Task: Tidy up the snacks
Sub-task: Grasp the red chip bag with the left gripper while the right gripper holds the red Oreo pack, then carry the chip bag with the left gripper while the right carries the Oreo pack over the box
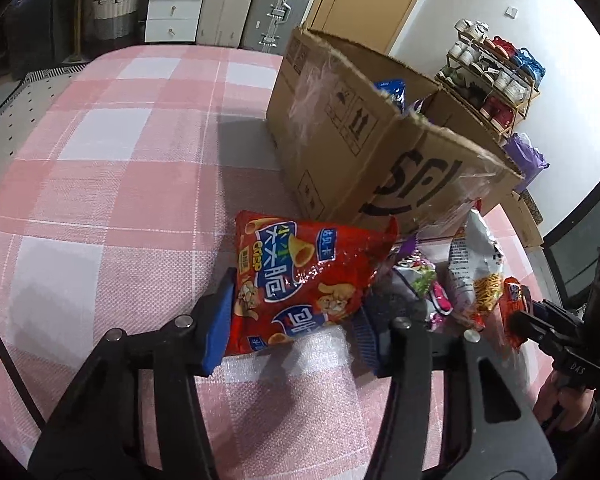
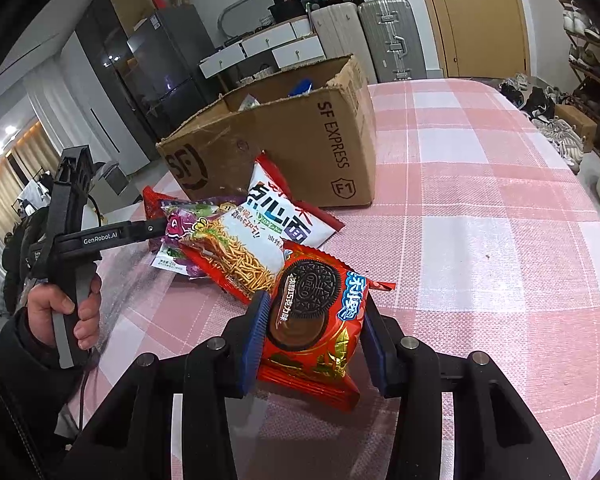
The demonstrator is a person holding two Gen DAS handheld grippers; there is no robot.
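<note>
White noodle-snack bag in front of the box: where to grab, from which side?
Pinch the white noodle bag by its right long edge, claw coming from the right. It lies flat; purple bag overlaps its left, Oreo pack crowds the near end, box blocks the far end.

Black hand-held gripper [image 2: 312, 344], blue ribbed pads [image 2: 255, 344], silver screws.

We counted one cardboard box [image 2: 300, 136] on the tabletop [image 2: 480, 240], with at least two packets showing inside it, one of them blue [image 2: 301, 87]. Outside the box lay four snack packets: one red crisp bag [image 1: 300, 280], one purple packet [image 2: 180, 226], one white noodle-snack bag [image 2: 260, 232] and one red Oreo packet [image 2: 316, 320]. Two tools were present, left [image 1: 292, 328] and right [image 2: 312, 344]. Two suitcases [image 2: 388, 36] stood behind.
</note>
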